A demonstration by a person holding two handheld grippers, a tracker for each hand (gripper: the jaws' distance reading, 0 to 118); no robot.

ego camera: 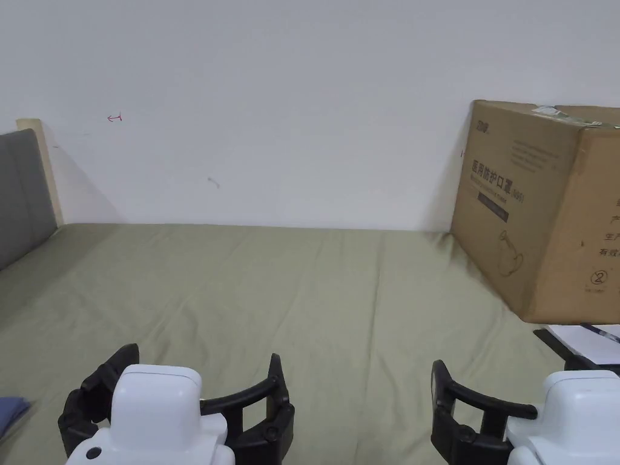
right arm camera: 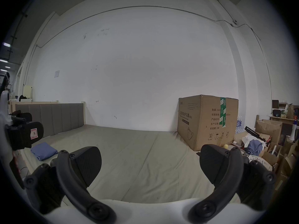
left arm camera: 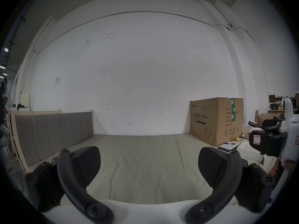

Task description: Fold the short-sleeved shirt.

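Now we see the blue shirt (right arm camera: 44,151) folded into a flat, neat bundle on the bed (ego camera: 315,290), far left of the cardboard box (ego camera: 539,206). Left gripper (left arm camera: 148,164) and right gripper (right arm camera: 150,164) hold jaws wide apart, empty.

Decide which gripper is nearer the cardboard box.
Right. The right gripper sits just below the cardboard box; the left gripper is across the bed, farther away.
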